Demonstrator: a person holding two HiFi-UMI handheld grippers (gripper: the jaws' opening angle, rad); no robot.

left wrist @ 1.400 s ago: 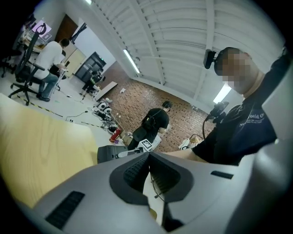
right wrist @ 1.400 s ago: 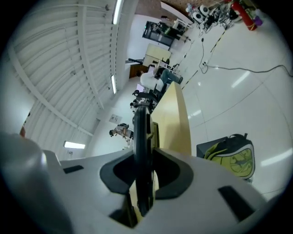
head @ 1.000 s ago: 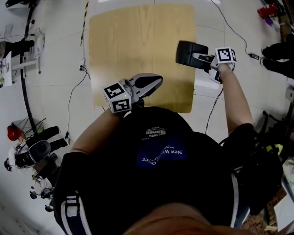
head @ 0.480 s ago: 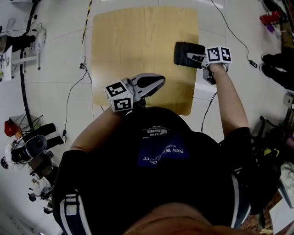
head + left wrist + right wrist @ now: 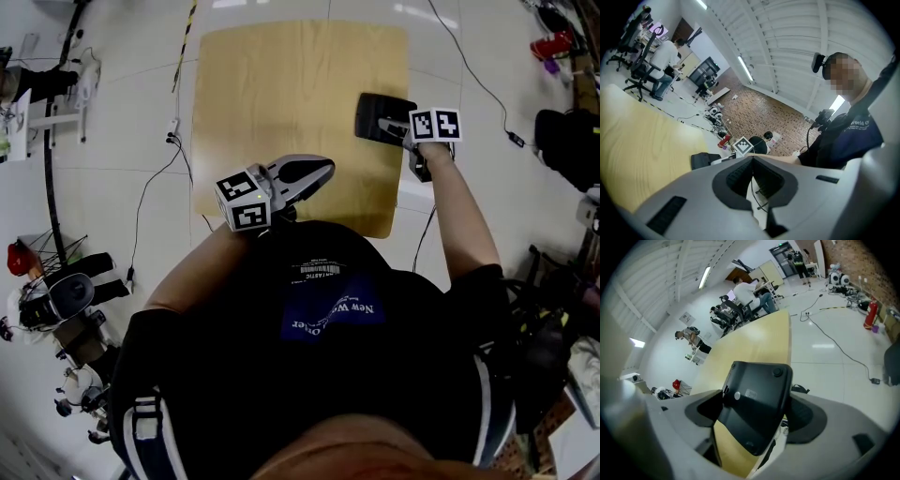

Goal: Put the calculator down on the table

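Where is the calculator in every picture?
Head view: calculator upper right, at the table edge.
Left gripper view: calculator small, dark, left of centre.
Right gripper view: calculator large, in the middle.
Shared landmark: the wooden table.

Remote operator's view of an open-plan lab and office. Around the pale wooden worktop [image 5: 281, 94] I see white tiled floor [image 5: 112, 225] trailing cables [image 5: 834, 345]. Beyond the worktop, people [image 5: 749, 292] sit at desks on office chairs. Strip lights [image 5: 744, 68] line the ribbed ceiling, and equipment [image 5: 715, 115] clutters the floor by a brick wall [image 5: 764, 110].
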